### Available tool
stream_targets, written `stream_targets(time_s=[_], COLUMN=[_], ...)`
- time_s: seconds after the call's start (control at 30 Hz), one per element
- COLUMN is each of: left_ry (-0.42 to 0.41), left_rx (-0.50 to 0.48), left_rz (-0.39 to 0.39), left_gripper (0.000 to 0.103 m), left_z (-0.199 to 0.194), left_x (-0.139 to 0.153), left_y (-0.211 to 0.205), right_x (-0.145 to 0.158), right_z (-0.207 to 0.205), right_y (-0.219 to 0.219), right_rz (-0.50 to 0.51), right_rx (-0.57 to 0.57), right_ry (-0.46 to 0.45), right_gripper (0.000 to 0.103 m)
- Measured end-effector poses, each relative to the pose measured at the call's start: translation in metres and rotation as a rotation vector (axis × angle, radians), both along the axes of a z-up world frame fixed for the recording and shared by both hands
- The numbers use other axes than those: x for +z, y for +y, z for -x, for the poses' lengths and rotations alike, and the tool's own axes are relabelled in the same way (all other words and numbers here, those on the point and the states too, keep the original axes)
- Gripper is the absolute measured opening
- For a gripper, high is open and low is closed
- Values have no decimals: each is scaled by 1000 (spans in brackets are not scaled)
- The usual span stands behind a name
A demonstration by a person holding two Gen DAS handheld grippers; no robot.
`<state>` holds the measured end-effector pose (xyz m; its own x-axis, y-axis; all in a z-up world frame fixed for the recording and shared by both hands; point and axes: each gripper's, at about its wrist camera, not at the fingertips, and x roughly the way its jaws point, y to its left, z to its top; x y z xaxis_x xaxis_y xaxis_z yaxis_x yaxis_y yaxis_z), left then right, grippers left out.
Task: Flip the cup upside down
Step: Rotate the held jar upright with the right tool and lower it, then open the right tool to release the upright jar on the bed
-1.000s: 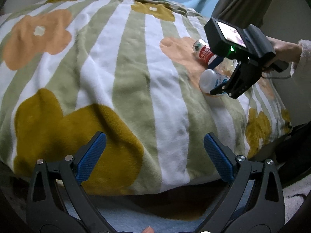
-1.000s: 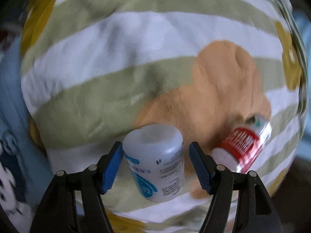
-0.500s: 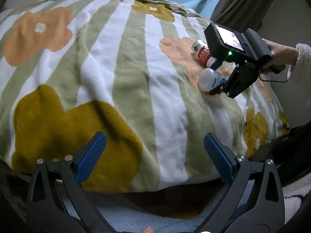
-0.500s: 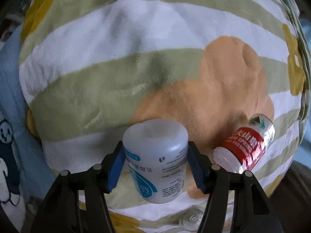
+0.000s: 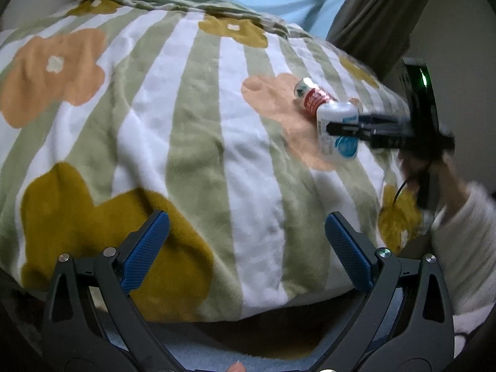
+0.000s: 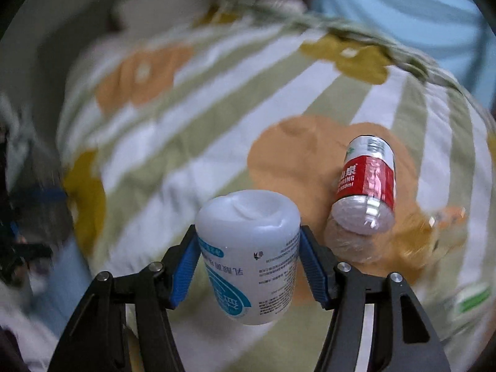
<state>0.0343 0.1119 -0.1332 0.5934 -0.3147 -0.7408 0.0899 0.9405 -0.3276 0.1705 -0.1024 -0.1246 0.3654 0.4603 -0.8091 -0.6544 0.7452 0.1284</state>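
The cup (image 6: 249, 260) is a white plastic container with blue print. My right gripper (image 6: 248, 263) is shut on it, blue pads on both its sides, its closed base pointing up and away from the camera. In the left wrist view the cup (image 5: 338, 133) is held a little above the striped flower blanket (image 5: 198, 130) at the right, and the right gripper (image 5: 341, 128) reaches in from the right. My left gripper (image 5: 246, 241) is open and empty over the blanket's near edge.
A clear bottle with a red label (image 6: 365, 186) lies on the blanket just right of the cup; it also shows in the left wrist view (image 5: 311, 97). A small clear object (image 6: 446, 220) lies further right. Curtains (image 5: 375, 9) hang behind the bed.
My right gripper has closed on the cup, lifted it off the blanket and turned it. The left gripper has stayed open, and its view has shifted slightly.
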Motion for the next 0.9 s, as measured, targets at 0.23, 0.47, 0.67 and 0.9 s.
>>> stream_targets(time_s=[0.23,0.47,0.67,0.9], left_ry=[-37,-45,-58,-72], left_rx=[9,6,-8,1], left_rz=[-4,8,-7,-27], left_gripper=[100,100,100,100], left_z=[6,7,7,14], left_x=[15,18,23,28], left_y=[-3,-6,-15,-16], right_x=[-37,-44,-46,-45], right_z=[5,12,22,21], right_y=[-17,-37,-37,-32], right_rz=[-100,-111,-76,-53], right_rx=[-127,-108,-94,-110], right_ry=[-70,-48,-75,-90], right_gripper=[58,58,58,64])
